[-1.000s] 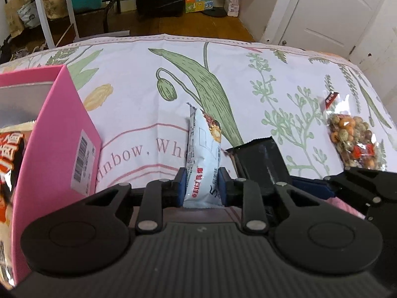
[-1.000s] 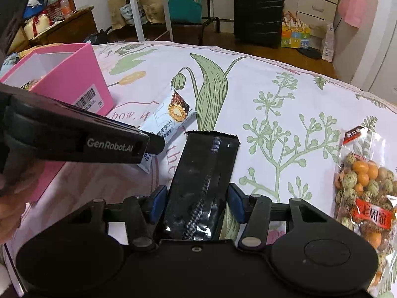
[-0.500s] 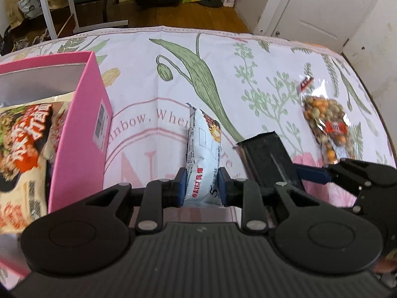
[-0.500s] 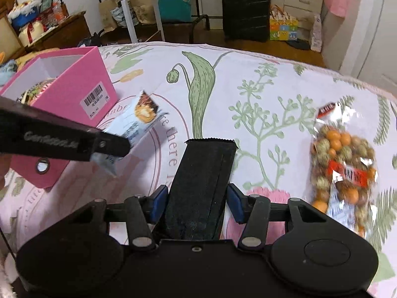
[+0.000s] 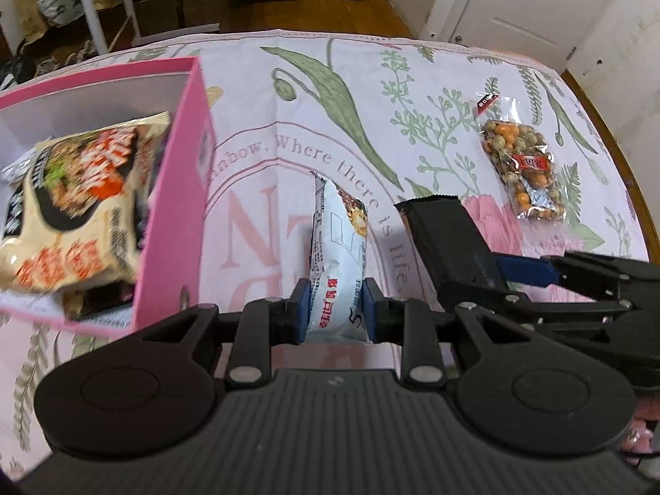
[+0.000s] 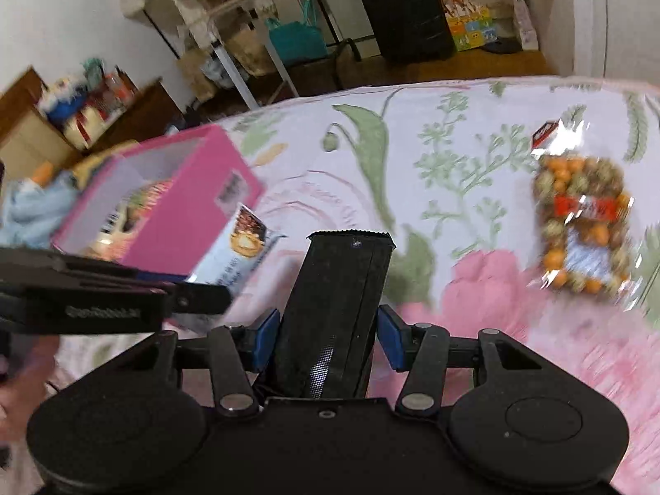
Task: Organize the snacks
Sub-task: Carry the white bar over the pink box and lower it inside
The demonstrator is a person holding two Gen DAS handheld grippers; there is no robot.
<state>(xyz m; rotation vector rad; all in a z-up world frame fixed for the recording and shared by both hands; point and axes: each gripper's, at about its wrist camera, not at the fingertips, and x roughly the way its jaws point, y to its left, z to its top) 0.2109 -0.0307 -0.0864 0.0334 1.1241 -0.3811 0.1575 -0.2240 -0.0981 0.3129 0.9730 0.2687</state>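
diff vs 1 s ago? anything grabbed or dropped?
Both grippers rose off the cloth and swung toward the pink box, whose inside now shows. Nothing grabbed or dropped: left gripper stays shut on the white snack packet, right gripper on the black packet. The nut bag lies where it was on the tablecloth.

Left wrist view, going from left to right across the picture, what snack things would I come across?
Noodle packet inside the pink box → white-blue snack pack clamped in the left gripper → black packet held by the right gripper → clear bag of mixed coated nuts on the floral tablecloth.
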